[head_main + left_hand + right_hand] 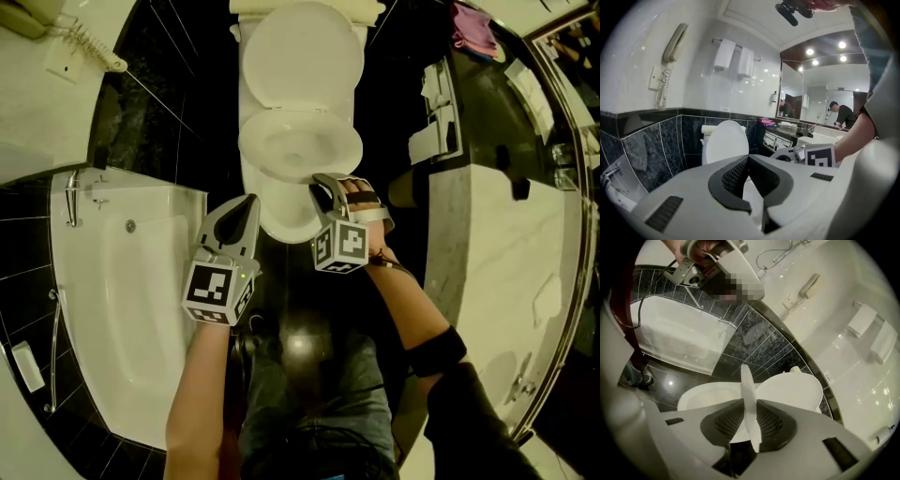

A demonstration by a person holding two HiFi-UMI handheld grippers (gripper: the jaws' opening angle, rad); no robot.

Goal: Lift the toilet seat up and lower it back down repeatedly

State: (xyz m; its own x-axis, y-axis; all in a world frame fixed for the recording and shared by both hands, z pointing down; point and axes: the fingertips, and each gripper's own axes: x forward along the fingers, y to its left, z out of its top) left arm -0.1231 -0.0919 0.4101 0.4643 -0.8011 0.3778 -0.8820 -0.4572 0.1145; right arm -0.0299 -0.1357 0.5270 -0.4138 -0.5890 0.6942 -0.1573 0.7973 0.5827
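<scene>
Toilet seat [258,155] raised partway off bowl [286,220], front edge up, between bowl and upright lid [302,52]. Right hand-held gripper [323,183] clamped on seat's front rim; in right gripper view the rim shows edge-on as a thin white strip pinched between both pads. Left hand-held gripper [249,202] just beside bowl's front left, apart from seat, jaws closed tip to tip, nothing between. Bathtub [141,309] at left of toilet.
</scene>
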